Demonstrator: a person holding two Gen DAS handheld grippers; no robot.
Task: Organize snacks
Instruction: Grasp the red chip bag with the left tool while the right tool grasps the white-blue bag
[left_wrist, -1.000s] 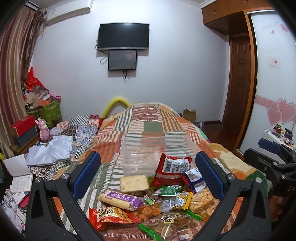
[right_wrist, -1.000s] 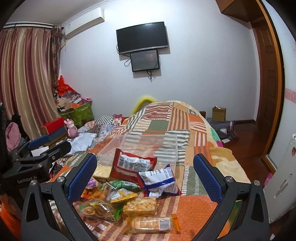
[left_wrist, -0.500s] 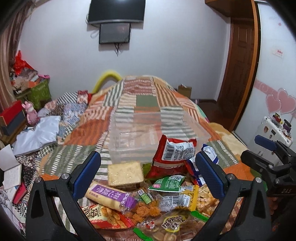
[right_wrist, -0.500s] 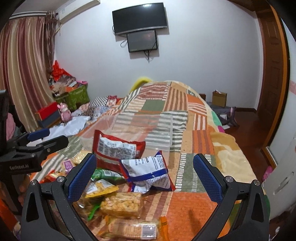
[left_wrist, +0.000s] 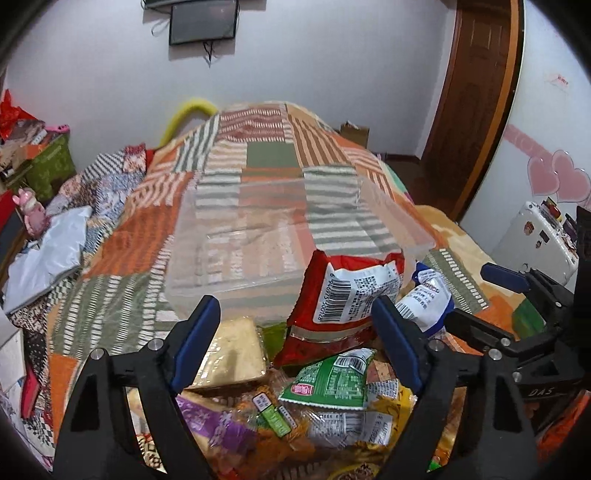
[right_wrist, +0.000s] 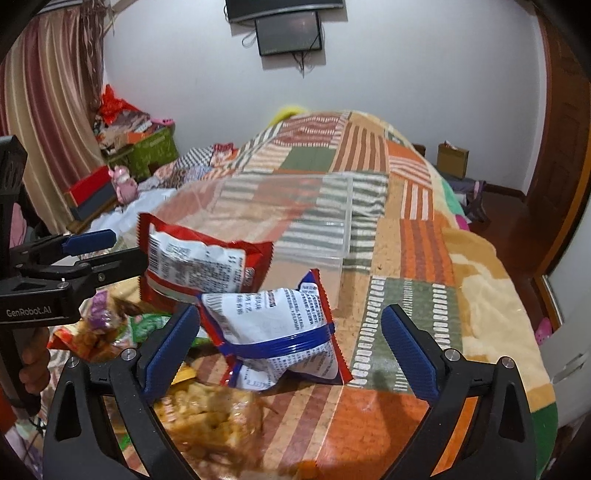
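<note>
In the left wrist view, the left gripper (left_wrist: 295, 325) is seen at the bottom with jaws wide apart, nothing between them. A cracker pack (left_wrist: 229, 350) lies lower left, a red bag (left_wrist: 343, 295) with barcode 6 946975 500128 at centre, before a clear box (left_wrist: 258, 236). In the right wrist view, "GenRobot.AI" is read at the left edge; the right gripper (right_wrist: 290, 339) is held apart around a white-blue bag (right_wrist: 277, 325).

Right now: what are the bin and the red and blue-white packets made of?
Clear bin: likely rigid plastic, glossy; the quilt pattern shows through its walls.
Red packet: looks like thin plastic film, shiny, crinkled, serrated edge seal.
Blue-white packet: apparently the same film, puffed, creased.
</note>
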